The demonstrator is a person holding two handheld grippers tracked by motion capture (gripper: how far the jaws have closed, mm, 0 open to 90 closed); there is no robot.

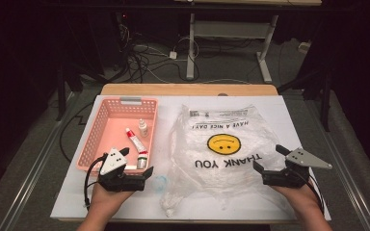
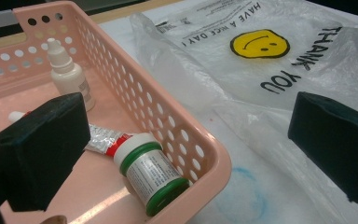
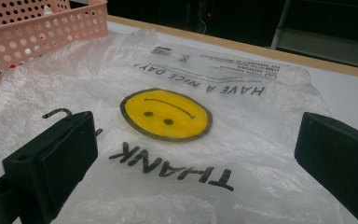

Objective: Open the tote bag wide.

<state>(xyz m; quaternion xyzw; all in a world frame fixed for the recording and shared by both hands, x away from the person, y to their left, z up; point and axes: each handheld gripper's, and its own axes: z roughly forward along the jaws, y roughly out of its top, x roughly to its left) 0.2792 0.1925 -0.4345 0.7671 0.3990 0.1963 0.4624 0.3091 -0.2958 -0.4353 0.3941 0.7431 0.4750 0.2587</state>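
A pink perforated basket [image 1: 107, 126] stands at the table's left. Inside it lie a white dropper bottle [image 1: 143, 127], a red-and-white tube [image 1: 136, 139] and a small green-capped bottle [image 1: 142, 158]. To its right a clear plastic bag [image 1: 224, 144] lies flat, printed with a yellow smiley and "THANK YOU". My left gripper [image 1: 136, 162] is open at the basket's near right corner, straddling the rim [image 2: 200, 154], with the green-capped bottle [image 2: 151, 175] lying between its jaws untouched. My right gripper [image 1: 270, 158] is open low over the bag's near right part [image 3: 168, 114], holding nothing.
A white mat [image 1: 279, 103] covers the wooden table, with a faint blue ring [image 1: 160, 182] drawn near the basket's corner. Cables and a desk frame [image 1: 231, 43] sit on the floor beyond the far edge. The basket [image 3: 37, 28] appears far left in the right gripper view.
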